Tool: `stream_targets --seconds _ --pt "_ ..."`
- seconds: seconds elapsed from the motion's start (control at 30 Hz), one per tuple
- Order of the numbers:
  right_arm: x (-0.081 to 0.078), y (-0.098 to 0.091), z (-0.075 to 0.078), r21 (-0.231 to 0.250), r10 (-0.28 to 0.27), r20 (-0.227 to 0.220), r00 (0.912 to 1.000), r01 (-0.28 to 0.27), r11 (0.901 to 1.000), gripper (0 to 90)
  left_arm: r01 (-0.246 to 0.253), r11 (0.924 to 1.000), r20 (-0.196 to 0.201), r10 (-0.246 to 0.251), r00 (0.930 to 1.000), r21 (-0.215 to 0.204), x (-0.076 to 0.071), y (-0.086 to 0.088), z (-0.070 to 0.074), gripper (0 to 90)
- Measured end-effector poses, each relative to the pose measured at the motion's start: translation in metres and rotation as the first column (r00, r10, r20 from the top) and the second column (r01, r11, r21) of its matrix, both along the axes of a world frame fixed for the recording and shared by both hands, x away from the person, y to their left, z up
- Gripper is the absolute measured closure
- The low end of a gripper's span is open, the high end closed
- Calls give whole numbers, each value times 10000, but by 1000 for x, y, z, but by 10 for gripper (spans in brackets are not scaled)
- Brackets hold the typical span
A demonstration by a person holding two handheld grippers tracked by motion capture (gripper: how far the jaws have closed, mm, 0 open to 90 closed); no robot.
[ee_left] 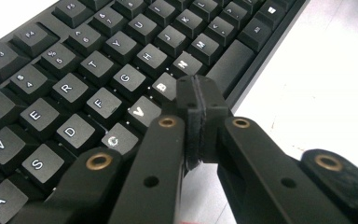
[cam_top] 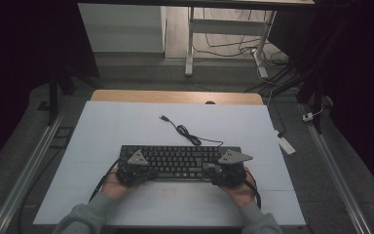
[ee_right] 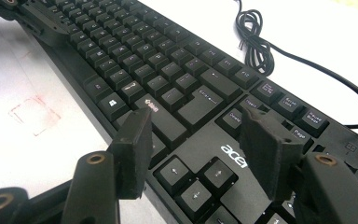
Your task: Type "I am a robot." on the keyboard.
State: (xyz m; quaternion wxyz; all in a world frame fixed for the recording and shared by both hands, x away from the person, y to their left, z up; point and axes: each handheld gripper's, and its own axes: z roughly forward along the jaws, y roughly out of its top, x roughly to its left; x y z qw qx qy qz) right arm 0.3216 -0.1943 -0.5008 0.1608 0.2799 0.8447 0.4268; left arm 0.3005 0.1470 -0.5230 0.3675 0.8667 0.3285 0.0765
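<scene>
Okay, black keyboard (cam_top: 180,162) flat on my white board (cam_top: 126,126), near edge. My left gripper (ee_left: 196,100) has jaws pressed together, tips over the B/N keys by the spacebar. My right gripper (ee_right: 193,140) has jaws apart, hovering above the arrow-key end, gripping nothing

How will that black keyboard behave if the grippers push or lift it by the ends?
The keyboard is a long, flat slab, so it probably stays stiff and slides across the white board rather than tipping. Its coiled cable looks floppy and would likely drag behind. Keys may depress under the pads, so a grip on the frame seems safer.
</scene>
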Motion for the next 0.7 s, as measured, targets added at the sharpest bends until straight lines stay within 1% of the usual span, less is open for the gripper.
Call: stream_targets --seconds 0.07,0.1,0.17,0.23,0.3,0.37,0.43,0.47,0.57,0.7 --pt "0 0 0 -1 0 3 10000 0 10000 442 -38 9999 106 39 9999 -134 -1 2 3 835" --pt "0 0 0 -1 3 11 10000 -3 10000 442 -127 9995 171 133 9998 -301 -2 3 5 800" --pt "0 0 0 15 -10 8 10000 10 10000 442 -239 9984 265 253 9993 -507 -2 5 8 737" --pt "0 -1 0 3 -35 10 10000 35 10000 442 -340 9976 360 362 9987 -609 -3 6 10 667" --pt "0 -1 0 32 -40 -18 10000 40 10000 442 -479 9966 408 507 9979 -670 -3 8 12 591" --pt "0 -1 0 13 -41 -11 10000 41 10000 442 -585 9963 453 614 9971 -631 -3 9 13 501" --pt "0 -2 0 1 -48 -8 10000 48 10000 442 -643 9962 387 667 9970 -588 -4 10 14 411" --pt "0 -2 0 -9 -46 -13 10000 46 10000 442 -767 9953 395 791 9961 -589 -4 10 15 371" --pt "0 -1 0 11 -35 14 10000 35 10000 442 -1060 9918 369 1088 9934 -720 -3 14 18 293" --pt "1 -2 0 35 -47 7 10000 47 10000 442 -1214 9891 328 1245 9917 -832 -1 18 21 249"
